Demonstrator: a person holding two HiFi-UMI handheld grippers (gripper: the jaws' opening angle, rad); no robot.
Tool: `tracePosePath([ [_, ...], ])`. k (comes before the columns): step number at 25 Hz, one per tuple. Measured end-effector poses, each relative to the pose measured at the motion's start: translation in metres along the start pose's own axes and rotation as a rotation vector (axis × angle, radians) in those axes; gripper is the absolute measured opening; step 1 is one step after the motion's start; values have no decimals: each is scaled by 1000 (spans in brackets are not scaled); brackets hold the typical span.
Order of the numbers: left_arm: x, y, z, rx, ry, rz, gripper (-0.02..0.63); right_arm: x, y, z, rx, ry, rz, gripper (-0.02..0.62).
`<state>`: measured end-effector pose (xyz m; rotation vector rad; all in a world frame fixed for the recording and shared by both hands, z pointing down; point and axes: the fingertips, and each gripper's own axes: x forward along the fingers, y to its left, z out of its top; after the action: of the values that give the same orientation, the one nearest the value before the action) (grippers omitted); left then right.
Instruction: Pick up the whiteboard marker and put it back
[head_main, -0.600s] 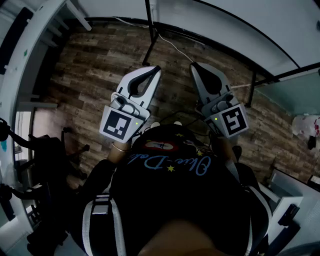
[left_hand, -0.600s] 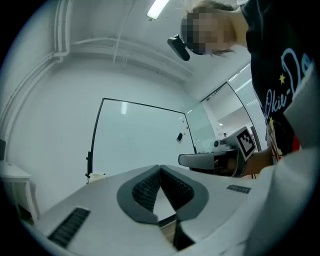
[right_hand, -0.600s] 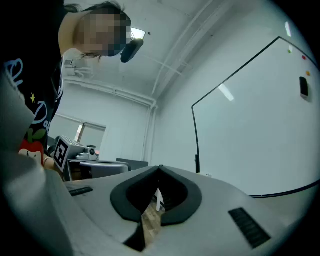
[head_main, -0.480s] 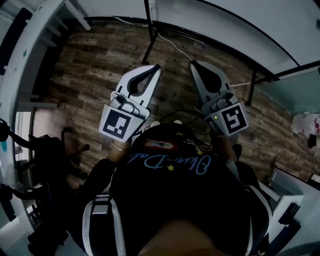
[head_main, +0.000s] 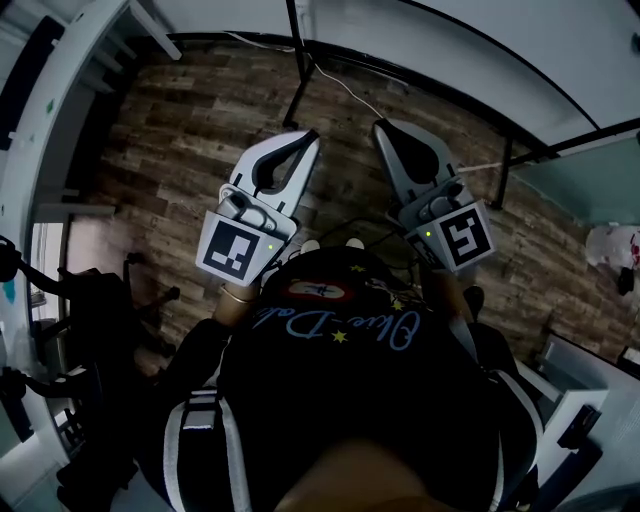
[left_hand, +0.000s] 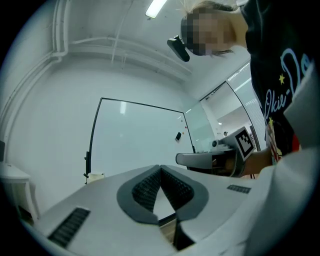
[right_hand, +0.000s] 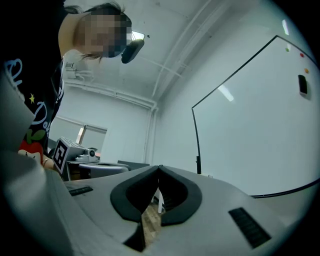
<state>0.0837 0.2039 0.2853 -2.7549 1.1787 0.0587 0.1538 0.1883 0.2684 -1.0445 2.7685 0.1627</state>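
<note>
Both grippers held out before the chest, side by side and apart, over a wood-plank floor (head_main: 190, 130). Left gripper (head_main: 311, 136): jaws closed, ridged pads meeting at the tip, nothing caught between (only a sliver of floor seen through the gap lower down). Right gripper (head_main: 379, 126): likewise brought together at the tip and empty, with floor planks and a thin pale upright showing through the opening behind the tip. In the head view, both pointed forward and leaning a little toward each other, tips near but not touching. Left marker cube (head_main: 237, 250) and right marker cube (head_main: 463, 240) turned up toward the head camera, a small green light lit beside each.

Ahead, a whiteboard (left_hand: 140, 142) in a thin black frame, carried on a dark stand, with one stand leg (head_main: 297, 70) planted on the floor just beyond the left gripper's tip. On the board's surface, a small dark block (left_hand: 178, 136) and a few tiny coloured dots near it, too small to tell what.

Whiteboard marker: not to be made out in any view, neither between the jaws of either gripper nor, at this size, on the board.

Filling the lower head view, a dark shirt (head_main: 350, 400) with pale script lettering across the chest. Off to the left on the floor, a dark chair (head_main: 100, 310). High up in the left gripper view, a long ceiling light (left_hand: 155, 7).
</note>
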Motion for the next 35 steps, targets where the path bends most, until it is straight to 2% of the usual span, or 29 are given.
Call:
tracePosePath([
  [21, 27, -4, 3, 35, -8, -69, 15, -1, -19, 0, -10, -9, -24, 34],
  [28, 35, -4, -5, 25, 10, -59, 15, -2, -18, -4, -3, 2, 25, 34],
  [31, 47, -6, -2, 27, -12, -44, 15, -10, -22, -5, -8, 4, 46, 34],
  [35, 55, -15, 0, 44, -30, -50, 15, -18, -32, -10, -8, 18, 35, 34],
])
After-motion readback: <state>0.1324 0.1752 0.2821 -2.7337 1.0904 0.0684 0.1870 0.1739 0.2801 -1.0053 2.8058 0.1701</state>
